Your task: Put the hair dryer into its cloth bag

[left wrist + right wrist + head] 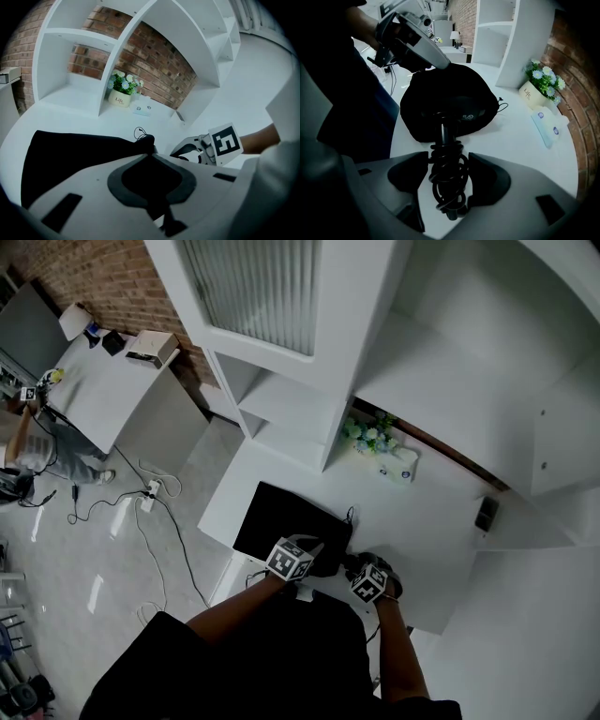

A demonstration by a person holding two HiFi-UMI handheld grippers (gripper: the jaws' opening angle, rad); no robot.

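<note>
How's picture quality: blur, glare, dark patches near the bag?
Head view: sharp but dim, cloth bag a featureless black patch. Left gripper view: bright, fisheye bends the shelves, no glare. Right gripper view: dark corners, bag interior mostly shadow, coiled cord clear.

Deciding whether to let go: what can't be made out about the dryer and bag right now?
Hair dryer head: right gripper view, hidden inside the cloth bag; only its handle and coiled cord show.
Bag mouth: head view, covered by left tongs and right tongs.
White packet print: every view, too small.
</note>
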